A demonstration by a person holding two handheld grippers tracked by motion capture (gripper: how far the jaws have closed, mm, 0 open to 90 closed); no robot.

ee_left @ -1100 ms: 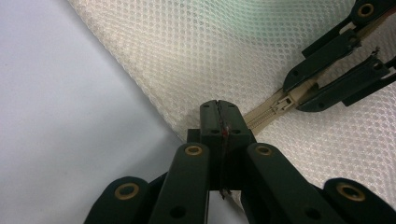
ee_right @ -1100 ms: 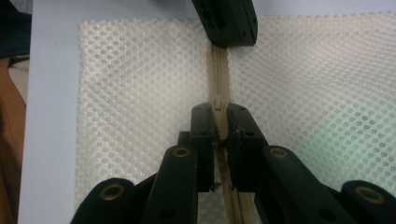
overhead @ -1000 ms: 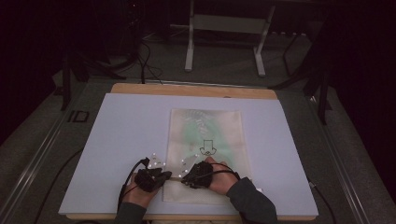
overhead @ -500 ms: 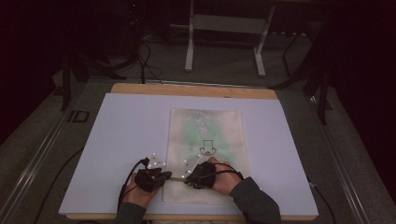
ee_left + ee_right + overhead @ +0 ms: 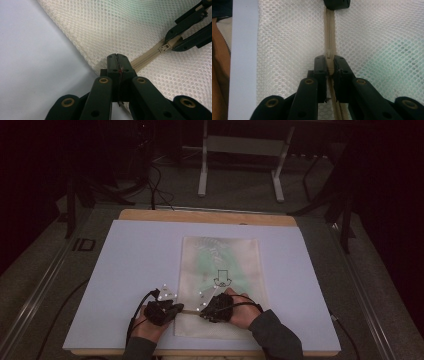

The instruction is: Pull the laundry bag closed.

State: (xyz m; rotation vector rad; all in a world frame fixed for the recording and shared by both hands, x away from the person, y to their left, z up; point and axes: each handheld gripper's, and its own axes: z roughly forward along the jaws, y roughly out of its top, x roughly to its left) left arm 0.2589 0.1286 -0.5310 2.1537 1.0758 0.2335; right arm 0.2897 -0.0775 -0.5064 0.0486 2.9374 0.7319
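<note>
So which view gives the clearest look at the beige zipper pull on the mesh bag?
The right gripper view: the small beige zipper pull sits centred between the right hand-held gripper jaws, on the zipper track. The left gripper view shows it smaller, off to the side. In the high view it is too small to make out.

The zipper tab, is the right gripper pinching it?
Yes, the right gripper has its jaws closed on the zipper tab of the mesh bag.
</note>
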